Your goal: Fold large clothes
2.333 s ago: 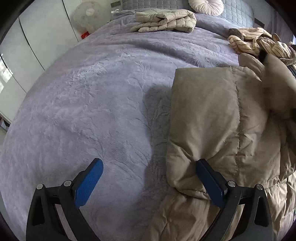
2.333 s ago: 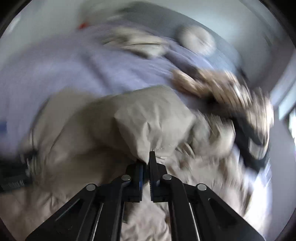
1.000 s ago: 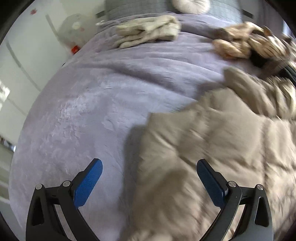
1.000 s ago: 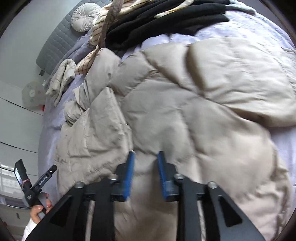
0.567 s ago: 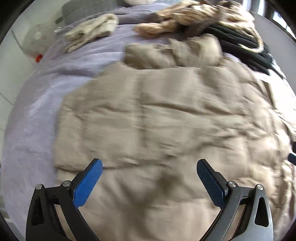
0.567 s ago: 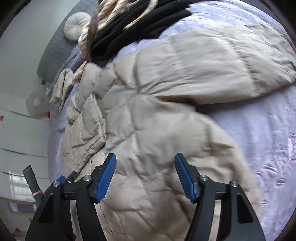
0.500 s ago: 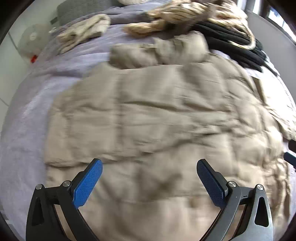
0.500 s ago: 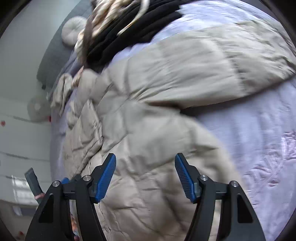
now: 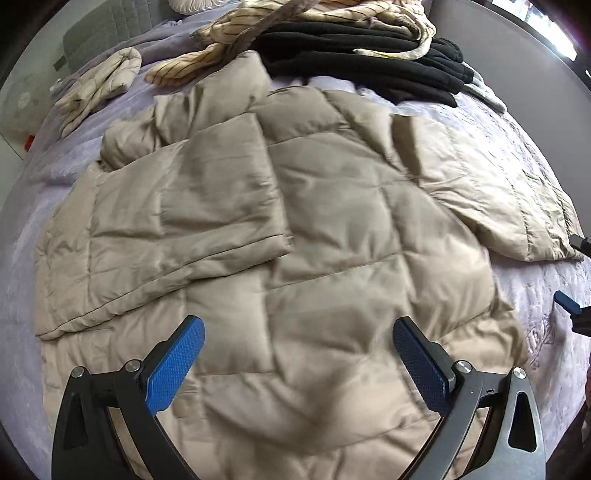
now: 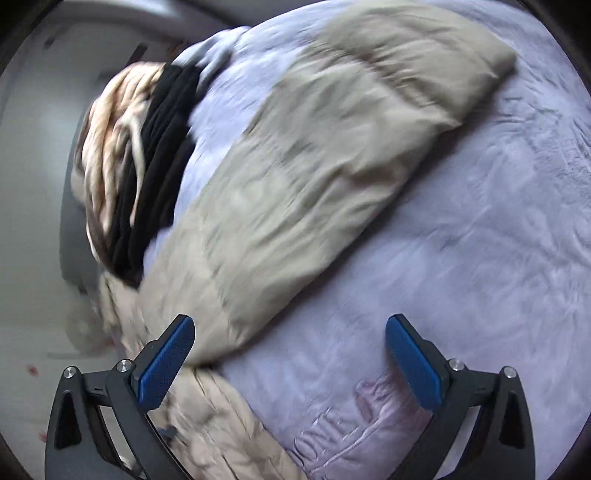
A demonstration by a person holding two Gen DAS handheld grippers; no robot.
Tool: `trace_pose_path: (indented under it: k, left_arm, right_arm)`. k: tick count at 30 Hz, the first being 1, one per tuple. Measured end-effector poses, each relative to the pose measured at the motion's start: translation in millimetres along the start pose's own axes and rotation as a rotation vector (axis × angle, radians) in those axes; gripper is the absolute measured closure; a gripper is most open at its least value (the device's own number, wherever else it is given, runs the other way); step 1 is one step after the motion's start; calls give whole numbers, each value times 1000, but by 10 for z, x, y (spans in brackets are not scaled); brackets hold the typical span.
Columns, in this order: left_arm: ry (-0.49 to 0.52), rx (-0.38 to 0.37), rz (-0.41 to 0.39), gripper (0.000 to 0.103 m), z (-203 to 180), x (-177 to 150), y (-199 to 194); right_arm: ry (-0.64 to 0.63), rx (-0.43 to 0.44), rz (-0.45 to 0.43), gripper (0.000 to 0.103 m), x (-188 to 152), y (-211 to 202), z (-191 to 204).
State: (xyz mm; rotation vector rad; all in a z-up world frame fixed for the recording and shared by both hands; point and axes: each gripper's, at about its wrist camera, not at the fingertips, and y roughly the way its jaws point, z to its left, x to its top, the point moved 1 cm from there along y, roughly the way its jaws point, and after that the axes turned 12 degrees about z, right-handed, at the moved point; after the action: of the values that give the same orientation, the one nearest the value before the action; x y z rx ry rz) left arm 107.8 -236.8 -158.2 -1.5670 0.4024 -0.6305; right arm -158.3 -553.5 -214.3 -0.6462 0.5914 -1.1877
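A large beige puffer jacket lies spread on the lavender bedspread. Its left sleeve is folded across the body; its right sleeve stretches out to the right. My left gripper is open and empty, hovering over the jacket's lower part. My right gripper is open and empty over the bedspread, with the outstretched sleeve ahead of its left finger. The right gripper's tip also shows at the left wrist view's right edge. The right wrist view is blurred.
A pile of black clothes and striped cream garments lies beyond the jacket. A folded cream quilted item sits far left. A grey headboard is at the back. The pile also shows in the right wrist view.
The right gripper let go of the jacket, opened wide and swung right toward the outstretched sleeve. The left gripper, open throughout, moved from the bare bedspread to over the jacket's body.
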Motion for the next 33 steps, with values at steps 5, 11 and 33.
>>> trace_pose_path:
  k: [5,11,33]
  left_arm:
    - [1,3,7,1,-195,49,-22]
    - [8,9,5,1,-366,77,-63]
    - [-169,100,-105,1,591,6,-342]
  right_arm:
    - [128,179,-44,0,334,-58,-327]
    - [258,475,-80,0,732,11,-553]
    - [-50,498,-10,93,753,49,741]
